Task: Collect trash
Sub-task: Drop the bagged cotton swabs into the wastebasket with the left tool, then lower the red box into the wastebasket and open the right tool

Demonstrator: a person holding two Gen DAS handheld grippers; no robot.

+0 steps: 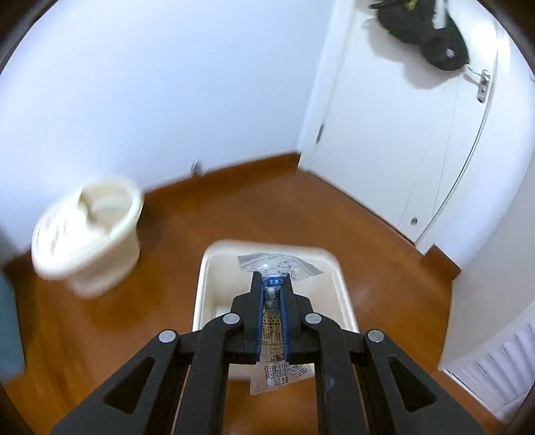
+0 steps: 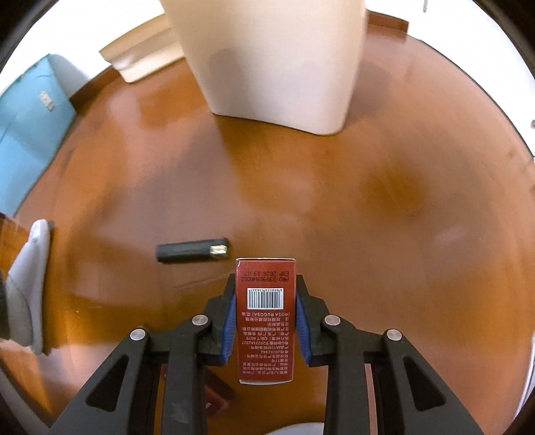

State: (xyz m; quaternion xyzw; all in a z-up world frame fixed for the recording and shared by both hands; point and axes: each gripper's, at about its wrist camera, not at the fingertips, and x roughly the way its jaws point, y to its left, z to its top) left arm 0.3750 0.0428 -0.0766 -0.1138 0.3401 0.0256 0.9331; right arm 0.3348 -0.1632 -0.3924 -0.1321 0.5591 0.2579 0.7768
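Both grippers hold trash: left gripper (image 1: 271,294) pinches a wrapper (image 1: 279,267), right gripper (image 2: 265,314) clamps a box (image 2: 265,321). The wrapper (thin, light) may drift past the bin (image 1: 337,284) if it is released too high.

Room interior. Glossy reddish-brown wooden floor (image 1: 254,214) with matching skirting board (image 1: 247,164) below plain white walls (image 1: 160,83). White door (image 1: 411,144) with a metal lever handle (image 1: 482,85); a dark bag (image 1: 424,30) hangs on it. White louvred panel (image 1: 498,364) at lower right. In the right wrist view, a blue cabinet (image 2: 30,134) stands at left.
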